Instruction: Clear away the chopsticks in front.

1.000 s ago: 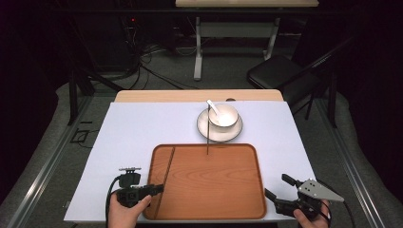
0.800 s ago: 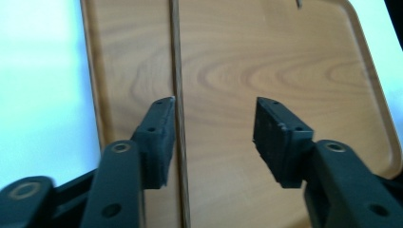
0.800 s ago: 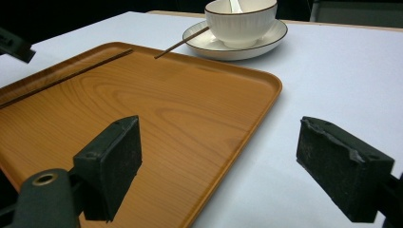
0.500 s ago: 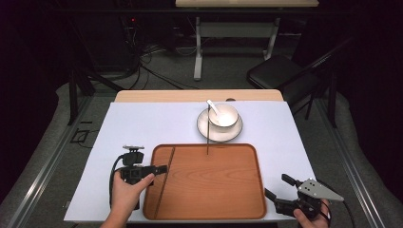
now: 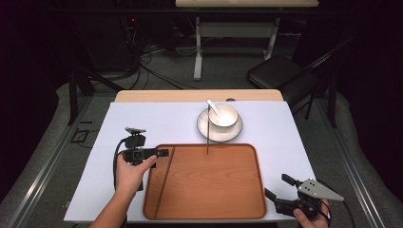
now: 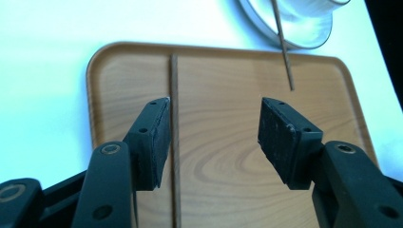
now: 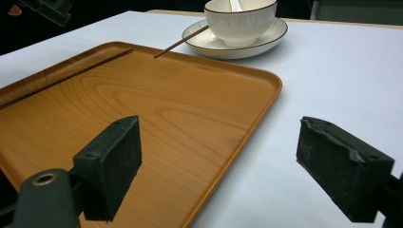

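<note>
Basically both tongs gaping, gripping nothing.
Left tongs (image 5: 164, 153) over wooden tray (image 5: 209, 209) edge, above one chopstick (image 5: 163, 183); right tongs (image 5: 278, 187) off tray's near right corner, low over the bench (image 5: 157, 118).

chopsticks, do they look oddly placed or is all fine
They are split up. One chopstick lies flat along the left side of the wooden tray; the other chopstick leans on the saucer rim, its tip over the tray's far edge.
</note>
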Available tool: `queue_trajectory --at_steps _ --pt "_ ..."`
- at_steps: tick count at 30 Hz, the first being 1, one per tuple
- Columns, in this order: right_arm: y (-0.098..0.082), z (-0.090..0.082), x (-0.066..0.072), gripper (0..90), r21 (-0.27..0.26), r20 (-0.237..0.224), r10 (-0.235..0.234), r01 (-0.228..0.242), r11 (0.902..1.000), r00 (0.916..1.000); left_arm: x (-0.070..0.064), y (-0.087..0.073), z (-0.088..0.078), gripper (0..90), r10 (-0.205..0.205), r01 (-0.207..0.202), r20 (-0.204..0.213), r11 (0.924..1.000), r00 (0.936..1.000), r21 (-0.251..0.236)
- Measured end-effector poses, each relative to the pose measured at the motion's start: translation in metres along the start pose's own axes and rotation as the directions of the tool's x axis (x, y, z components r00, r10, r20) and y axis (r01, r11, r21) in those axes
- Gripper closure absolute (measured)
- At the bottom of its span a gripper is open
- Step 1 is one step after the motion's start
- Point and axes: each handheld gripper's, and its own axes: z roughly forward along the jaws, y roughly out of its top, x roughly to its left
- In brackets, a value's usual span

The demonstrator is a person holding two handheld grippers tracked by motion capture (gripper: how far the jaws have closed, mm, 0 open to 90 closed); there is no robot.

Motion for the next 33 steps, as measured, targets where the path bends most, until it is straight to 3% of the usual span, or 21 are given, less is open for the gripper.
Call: queue_trajectory --at_steps 4,10,21,33 --pt "0.000 0.000 0.000 15.0 0.000 -0.001 -0.001 0.001 1.0000 1.0000 -0.005 0.008 0.005 44.7 0.010 -0.010 -0.003 0.9999 0.9999 0.009" --pt "0.000 0.000 0.000 14.9 -0.004 -0.001 -0.003 0.003 1.0000 1.0000 -0.019 0.023 0.016 46.4 0.022 -0.023 0.024 0.9991 0.9995 0.035" --pt "0.000 0.000 0.000 15.0 -0.006 -0.001 -0.006 0.006 1.0000 1.0000 -0.046 0.042 0.049 43.9 0.075 -0.076 0.021 0.9940 0.9970 0.078" --pt "0.000 -0.001 -0.001 15.0 -0.006 -0.003 -0.007 0.007 1.0000 1.0000 -0.062 0.055 0.082 45.9 0.062 -0.066 0.041 0.9913 0.9972 0.114"
